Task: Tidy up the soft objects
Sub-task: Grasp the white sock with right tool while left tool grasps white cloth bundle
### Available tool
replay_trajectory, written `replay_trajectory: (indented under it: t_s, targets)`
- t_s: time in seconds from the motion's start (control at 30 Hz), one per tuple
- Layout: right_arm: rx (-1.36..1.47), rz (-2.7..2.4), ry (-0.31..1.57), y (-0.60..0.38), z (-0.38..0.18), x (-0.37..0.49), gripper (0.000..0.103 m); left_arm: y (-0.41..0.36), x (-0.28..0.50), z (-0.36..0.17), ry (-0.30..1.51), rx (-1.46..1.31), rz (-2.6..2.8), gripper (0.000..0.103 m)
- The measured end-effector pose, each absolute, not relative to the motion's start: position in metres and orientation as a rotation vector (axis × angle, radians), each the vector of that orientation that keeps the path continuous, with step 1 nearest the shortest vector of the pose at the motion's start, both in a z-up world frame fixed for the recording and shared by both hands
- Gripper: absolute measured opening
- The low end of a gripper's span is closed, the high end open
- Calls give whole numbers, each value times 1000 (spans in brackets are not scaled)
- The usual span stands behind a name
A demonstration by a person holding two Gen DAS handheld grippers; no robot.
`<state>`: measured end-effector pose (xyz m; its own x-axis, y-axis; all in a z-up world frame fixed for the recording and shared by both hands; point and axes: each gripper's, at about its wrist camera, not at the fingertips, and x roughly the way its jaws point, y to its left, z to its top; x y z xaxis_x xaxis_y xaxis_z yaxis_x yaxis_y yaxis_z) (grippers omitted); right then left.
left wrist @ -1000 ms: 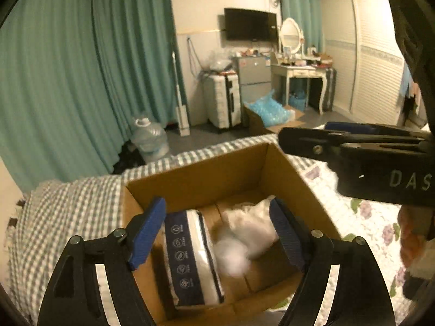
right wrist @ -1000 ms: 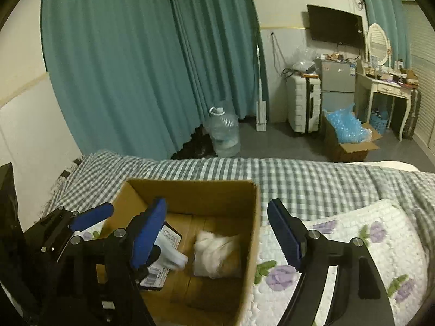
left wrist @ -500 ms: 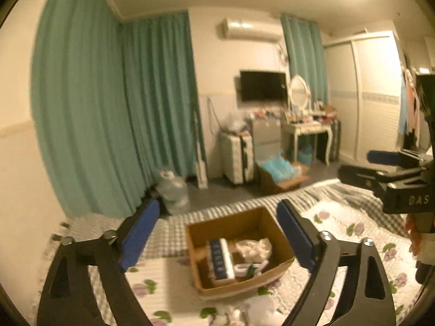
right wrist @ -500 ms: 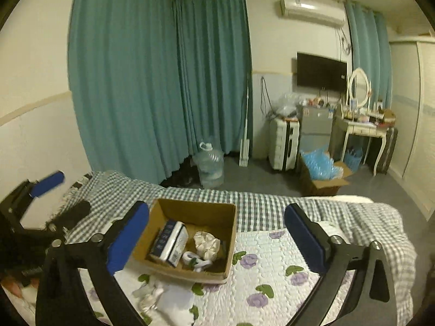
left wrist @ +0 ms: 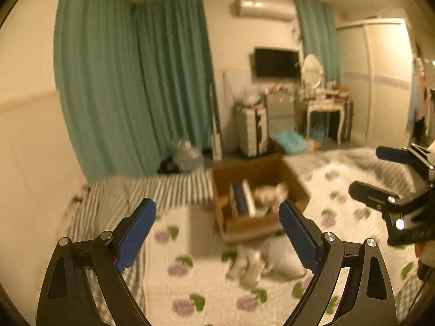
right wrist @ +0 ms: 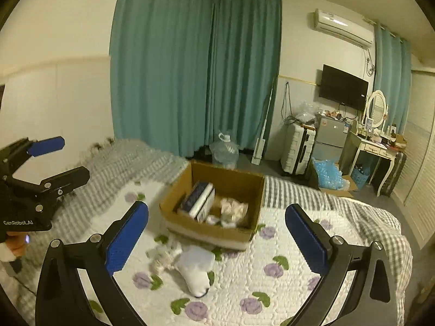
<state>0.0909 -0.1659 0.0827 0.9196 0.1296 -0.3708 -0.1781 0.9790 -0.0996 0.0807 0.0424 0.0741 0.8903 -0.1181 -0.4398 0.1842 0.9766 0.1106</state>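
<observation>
The bed (right wrist: 285, 277), under a white quilt with purple flowers, fills the lower part of both views. On it stands an open cardboard box (right wrist: 217, 231) that already holds a dark-and-white pack (right wrist: 197, 198) on its left side and a crumpled pale bundle (right wrist: 233, 209) to its right. Just in front of the box, on the quilt, lie a white soft pouch (right wrist: 195, 269) and beside it a small pale crumpled piece (right wrist: 164, 255); both are outside the box.

The left tool (left wrist: 217, 239) and the right tool (right wrist: 217, 236) both hang above the bed with jaws spread wide and nothing between them.

The step in hand looks like choosing the next piece to collect. The next move probably calls for lowering one tool over the pouch, closing gently on its bulk, then carrying it over the box wall.
</observation>
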Motion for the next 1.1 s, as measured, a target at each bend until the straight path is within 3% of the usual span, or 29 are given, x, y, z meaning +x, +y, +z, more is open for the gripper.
replay_trajectory:
  t_s: [0.13,0.33,0.47,0.53,0.7,0.8,0.87,0.93,1.1]
  targets:
    - [-121,225,477,-153,17,123,101,33,111,12,574,125,-151,93]
    - [-28,243,608,-160,-64,177,101,35,132,-50,613,92,-95,93]
    - [4,242,705,-162,-113,208,90,38,146,-82,659,81,-102,93]
    - [10,251,740,-160,-129,219,90,39,152,-94,683,73,-103,92]
    - [45,294,786,-154,-150,239,89,38,158,-109,703,67,-114,92]
    - [39,305,807,-150,-158,247,79,36,159,-118,724,75,-128,92]
    - [47,326,819,-148,-161,251,64,35,159,-121,736,77,-141,92]
    - [44,334,812,-146,-160,249,57,35,157,-122,735,80,-151,92]
    - [70,305,763,-159,-144,236,55,28,143,-117,724,70,-218,91]
